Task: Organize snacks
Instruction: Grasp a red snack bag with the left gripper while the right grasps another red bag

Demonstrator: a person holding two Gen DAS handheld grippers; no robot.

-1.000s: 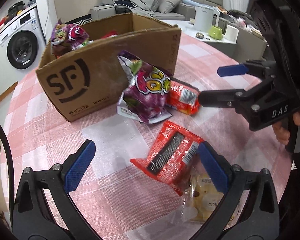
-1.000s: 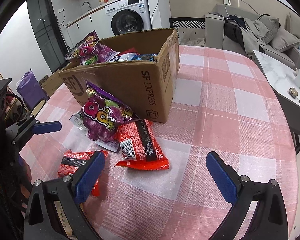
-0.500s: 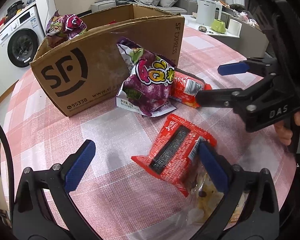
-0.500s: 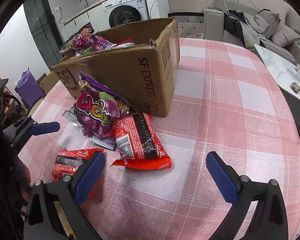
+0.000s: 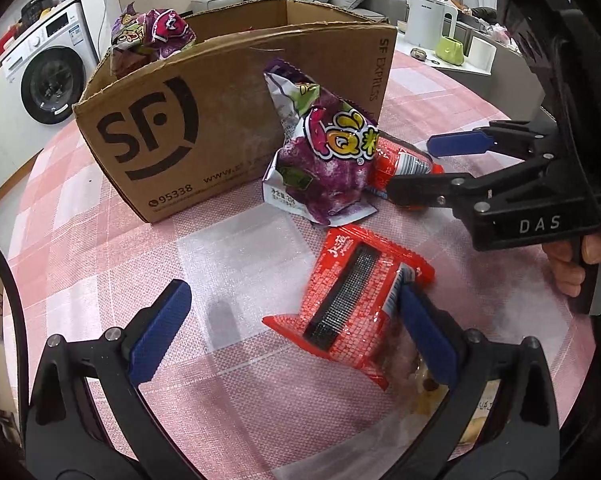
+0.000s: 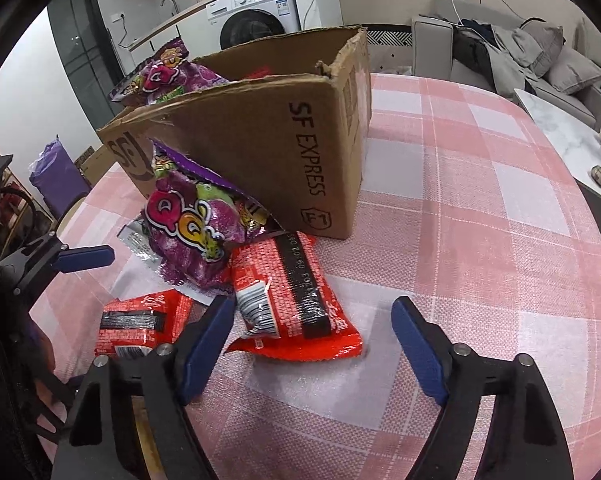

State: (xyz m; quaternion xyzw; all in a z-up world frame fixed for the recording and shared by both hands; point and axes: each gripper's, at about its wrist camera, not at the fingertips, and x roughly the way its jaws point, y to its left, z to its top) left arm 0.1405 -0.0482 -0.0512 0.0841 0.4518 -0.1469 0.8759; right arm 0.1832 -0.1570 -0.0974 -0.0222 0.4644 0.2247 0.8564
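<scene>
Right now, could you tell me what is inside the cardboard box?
A purple snack bag pokes above the rim of the cardboard box, with a sliver of red packaging behind it. The walls hide everything lower down.

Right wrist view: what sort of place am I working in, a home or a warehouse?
Most likely a home, an open living and laundry area. A washing machine sits under a counter, a grey sofa with cushions stands behind, and the table wears a pink checked cloth.

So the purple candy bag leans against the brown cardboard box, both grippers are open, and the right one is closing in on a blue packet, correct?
Not quite: the packet between the right gripper fingers is a red snack packet, as the right wrist view shows. The purple candy bag does lean against the brown cardboard box, and the left gripper is open too.
</scene>
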